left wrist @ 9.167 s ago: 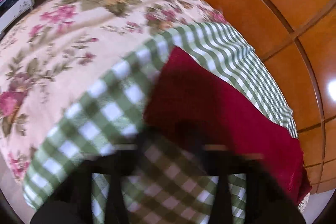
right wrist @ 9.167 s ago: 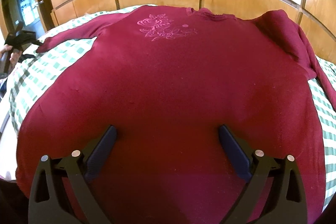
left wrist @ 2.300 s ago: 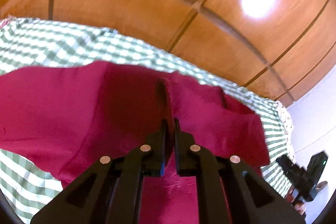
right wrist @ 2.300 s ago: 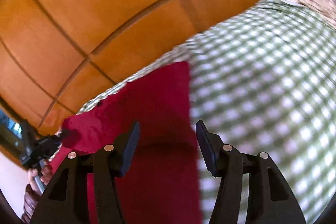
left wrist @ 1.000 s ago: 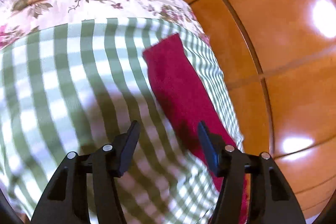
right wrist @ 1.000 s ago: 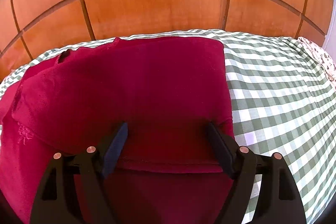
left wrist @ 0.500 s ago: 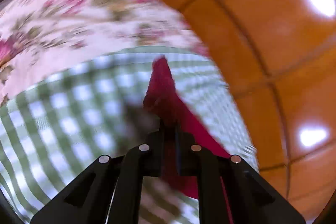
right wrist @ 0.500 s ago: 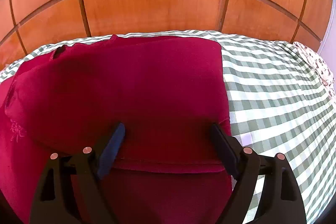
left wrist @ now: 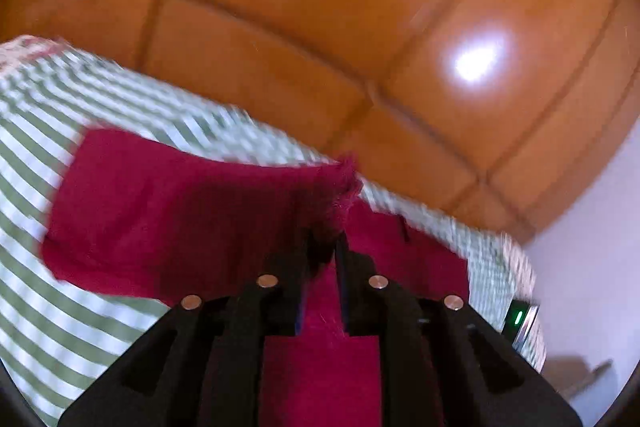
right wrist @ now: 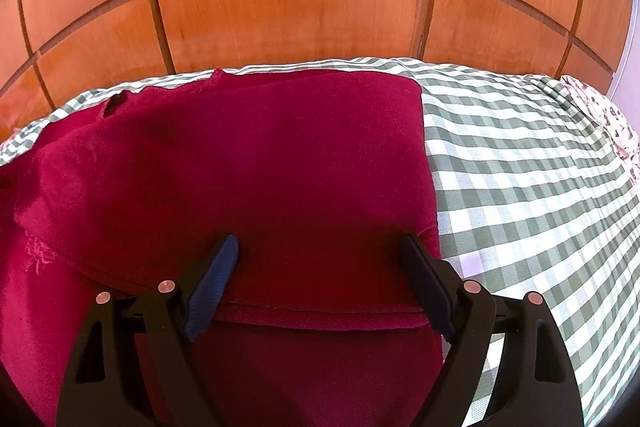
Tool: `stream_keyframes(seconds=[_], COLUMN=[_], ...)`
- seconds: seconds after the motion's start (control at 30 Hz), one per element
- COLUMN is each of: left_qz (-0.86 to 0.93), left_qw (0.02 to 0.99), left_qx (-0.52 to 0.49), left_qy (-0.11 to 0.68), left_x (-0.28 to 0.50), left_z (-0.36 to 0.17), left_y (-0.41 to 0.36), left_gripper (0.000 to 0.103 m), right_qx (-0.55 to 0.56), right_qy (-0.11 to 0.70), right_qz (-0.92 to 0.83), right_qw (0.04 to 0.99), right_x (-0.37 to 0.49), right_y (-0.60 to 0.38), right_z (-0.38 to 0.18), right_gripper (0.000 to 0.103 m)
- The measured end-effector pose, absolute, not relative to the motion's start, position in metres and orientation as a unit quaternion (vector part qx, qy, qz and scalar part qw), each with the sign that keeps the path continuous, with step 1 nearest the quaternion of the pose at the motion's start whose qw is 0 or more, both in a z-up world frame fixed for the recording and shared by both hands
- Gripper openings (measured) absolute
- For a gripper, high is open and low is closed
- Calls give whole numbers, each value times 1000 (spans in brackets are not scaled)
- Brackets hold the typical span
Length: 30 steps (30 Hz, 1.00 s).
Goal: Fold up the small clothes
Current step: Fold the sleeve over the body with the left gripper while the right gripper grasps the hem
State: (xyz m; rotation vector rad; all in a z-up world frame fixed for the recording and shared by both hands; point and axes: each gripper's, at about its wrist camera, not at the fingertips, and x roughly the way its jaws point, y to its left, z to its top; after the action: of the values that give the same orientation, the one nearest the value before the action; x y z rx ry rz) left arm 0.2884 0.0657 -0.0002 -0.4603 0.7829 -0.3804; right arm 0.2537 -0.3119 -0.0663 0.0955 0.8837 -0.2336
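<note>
A dark red sweater [right wrist: 248, 167] lies on the green checked cloth [right wrist: 520, 187], its right side folded over in a flat panel. My right gripper [right wrist: 320, 251] is open and empty, hovering low over the folded panel's near edge. In the left wrist view my left gripper [left wrist: 326, 247] is shut on the red sleeve [left wrist: 168, 203], pinching a bunched edge and holding it lifted above the cloth. The sleeve trails off to the left. The view is blurred by motion.
A wooden panelled headboard [right wrist: 300, 7] rises right behind the cloth. A floral bedspread [right wrist: 616, 123] shows at the far right edge. The other gripper's green light [left wrist: 518, 319] shows at the right of the left wrist view.
My left gripper closed on the sleeve and has swung it up and toward the sweater body. My right gripper has stayed open, hardly moving over the folded panel.
</note>
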Motion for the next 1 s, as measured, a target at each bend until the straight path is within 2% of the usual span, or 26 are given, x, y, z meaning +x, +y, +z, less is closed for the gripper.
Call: stream_keyframes(seconds=[0.03, 0.1, 0.3, 0.37, 0.47, 0.53, 0.6, 0.77, 0.8, 0.87, 1.0], left_qz=[-187, -186, -162, -153, -137, -134, -134, -138, -140, -144, -151], left_qw=[877, 874, 885, 886, 887, 887, 888, 890, 890, 890, 888], left_qx=[-214, -195, -133, -127, -126, -127, -129, -128, -130, -135, -144], left_qy=[388, 405, 416, 419, 423, 423, 421, 416, 414, 412, 411], left_x=[287, 283, 244, 227, 209, 201, 196, 193, 193, 194, 190], left_z=[-8, -24, -52, -59, -70, -76, -80, -88, -89, -89, -92], left_y=[54, 40, 40, 46, 59, 65, 70, 72, 72, 72, 76], left_gripper=[21, 41, 48, 48, 48, 49, 49, 51, 52, 53, 54], right_qx=[48, 49, 57, 72, 106, 114, 129, 142, 148, 142, 117], right_qy=[426, 427, 416, 405, 418, 437, 458, 510, 515, 515, 453], right_qz=[-112, -110, -94, -37, 75, 147, 202, 217, 208, 199, 201], right_qw=[896, 896, 903, 911, 899, 880, 856, 820, 818, 822, 861], right_x=[254, 254, 248, 243, 245, 253, 264, 296, 302, 306, 299], right_y=[-312, -313, -307, -287, -243, -204, -166, -109, -104, -97, -101], right_z=[-66, -66, -49, -36, -27, -28, -36, -63, -67, -62, -12], right_gripper=[82, 82, 81, 73, 56, 36, 30, 30, 25, 8, 1])
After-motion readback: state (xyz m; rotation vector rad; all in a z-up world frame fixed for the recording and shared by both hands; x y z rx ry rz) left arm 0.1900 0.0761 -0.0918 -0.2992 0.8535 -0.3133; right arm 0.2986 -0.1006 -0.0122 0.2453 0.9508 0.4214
